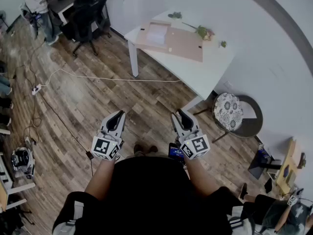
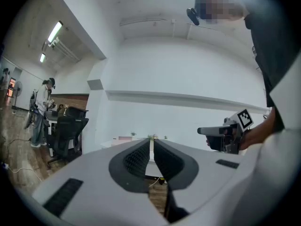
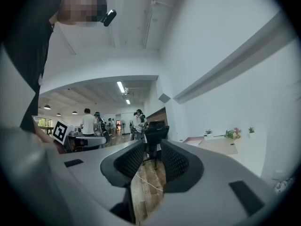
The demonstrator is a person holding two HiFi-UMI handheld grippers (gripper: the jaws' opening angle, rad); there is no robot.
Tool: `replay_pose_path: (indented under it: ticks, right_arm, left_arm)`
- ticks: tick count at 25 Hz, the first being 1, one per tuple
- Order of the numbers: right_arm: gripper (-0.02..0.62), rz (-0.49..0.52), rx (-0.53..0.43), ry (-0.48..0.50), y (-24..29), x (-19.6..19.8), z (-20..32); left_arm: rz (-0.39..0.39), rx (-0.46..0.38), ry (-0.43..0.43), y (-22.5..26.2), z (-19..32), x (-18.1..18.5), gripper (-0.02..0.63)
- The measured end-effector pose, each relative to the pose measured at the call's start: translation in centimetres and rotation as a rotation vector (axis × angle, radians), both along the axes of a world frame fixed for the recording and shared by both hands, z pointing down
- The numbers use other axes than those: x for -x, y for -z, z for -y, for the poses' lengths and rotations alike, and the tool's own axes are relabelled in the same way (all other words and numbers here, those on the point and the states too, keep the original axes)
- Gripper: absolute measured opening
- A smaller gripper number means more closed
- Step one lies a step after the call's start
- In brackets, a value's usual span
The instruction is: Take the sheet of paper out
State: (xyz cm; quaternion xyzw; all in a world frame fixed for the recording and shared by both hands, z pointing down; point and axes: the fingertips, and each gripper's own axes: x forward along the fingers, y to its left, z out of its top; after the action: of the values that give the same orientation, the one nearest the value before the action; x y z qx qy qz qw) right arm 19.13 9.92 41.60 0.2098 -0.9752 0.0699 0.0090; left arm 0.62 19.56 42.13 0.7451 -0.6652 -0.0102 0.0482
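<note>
- While the person stands on the wood floor (image 1: 98,97), well back from the white table (image 1: 195,72), both tools are held level in front of the body.
- Left gripper (image 1: 117,117) — jaws drawn together to a thin slit, clasping nothing.
- Right gripper (image 1: 179,116) — jaws parted, nothing between them.
- The sheet of paper (image 1: 157,33) lies on a brown board (image 1: 181,45) on that table, well apart from both grippers.

Bright, even light from ceiling strip lights (image 2: 55,32); soft shadows; fisheye curvature, dark vignetted corners in both gripper views.
</note>
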Motion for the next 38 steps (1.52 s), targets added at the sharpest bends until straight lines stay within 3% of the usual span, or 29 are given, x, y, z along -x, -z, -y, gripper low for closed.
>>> replay_pose_path:
  ticks: [12, 23, 38]
  right_arm:
    - [0.120, 0.068, 0.004, -0.030, 0.0, -2.0, 2.9]
    - [0.058, 0.051, 0.011, -0.019, -0.7, -3.3, 4.0]
    - [0.087, 0.072, 0.030, 0.022, -1.5, -5.0, 5.5]
  left_arm:
    - [0.020, -0.008, -0.031, 0.3, 1.5, -1.9, 0.014]
    - [0.006, -0.006, -0.034, 0.4, 2.9, -3.5, 0.014]
    - [0.029, 0.011, -0.042, 0.2, 4.7, -5.5, 0.014]
